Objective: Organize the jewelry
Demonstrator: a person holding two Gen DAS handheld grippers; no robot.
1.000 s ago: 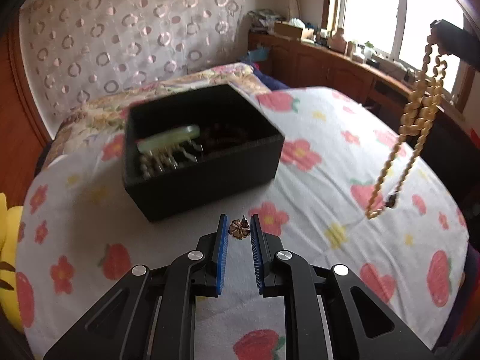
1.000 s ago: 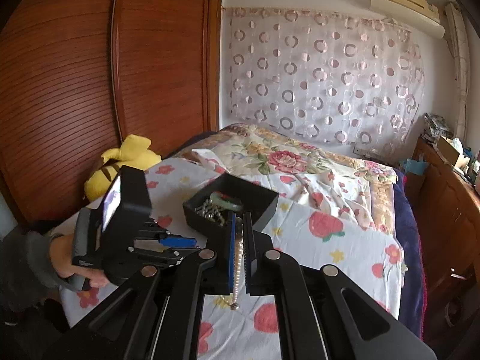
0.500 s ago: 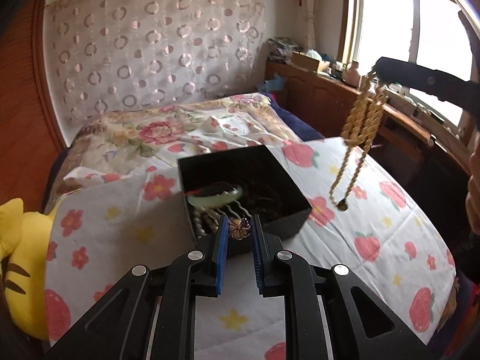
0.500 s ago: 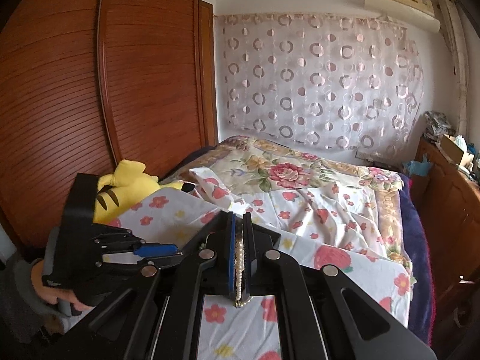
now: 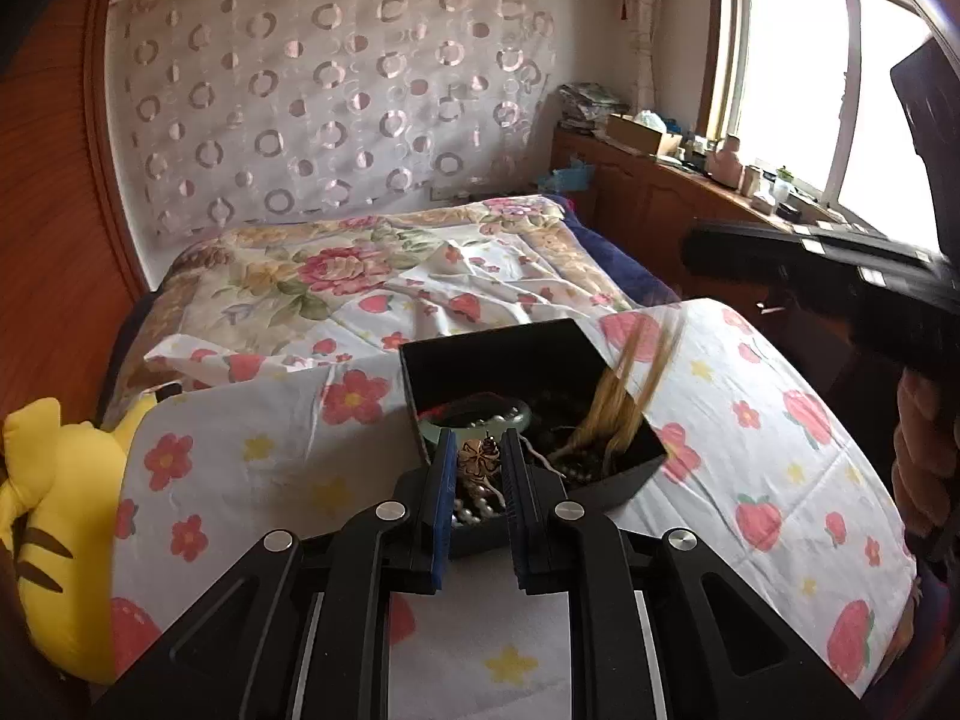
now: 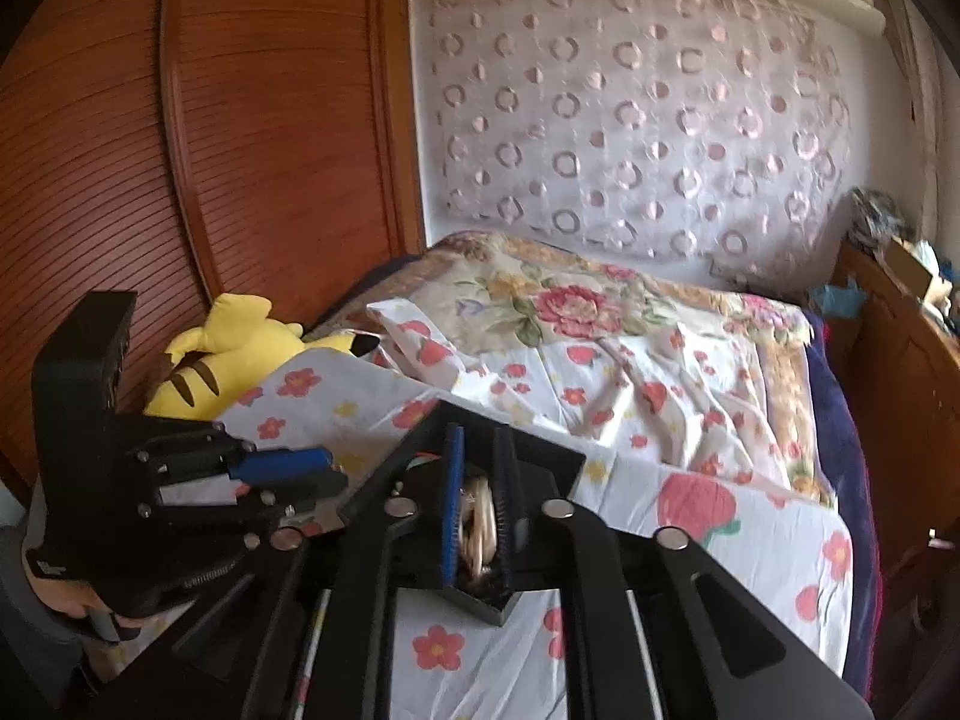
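Observation:
A black jewelry box [image 5: 504,354] sits on the flowered sheet [image 5: 252,438]. It holds a pale green bangle [image 5: 480,420] and beaded strands [image 5: 474,510]. My left gripper [image 5: 477,450] is shut on a small bronze flower piece [image 5: 478,457] and hovers over the box's near edge. A gold bead necklace [image 5: 624,402] is blurred, its lower part piled in the box. In the right wrist view my right gripper [image 6: 478,450] is open above the box [image 6: 558,462], with the necklace [image 6: 477,519] loose below between the fingers. The right gripper also shows in the left wrist view [image 5: 840,282].
A yellow plush toy [image 5: 42,498] lies at the bed's left edge, also in the right wrist view [image 6: 234,354]. A wooden wardrobe [image 6: 180,180] stands left of the bed. A wooden cabinet [image 5: 660,204] with clutter runs under the window.
The right gripper has opened and the gold necklace has dropped into the box. The left gripper has moved forward over the box's near edge with the flower piece still held.

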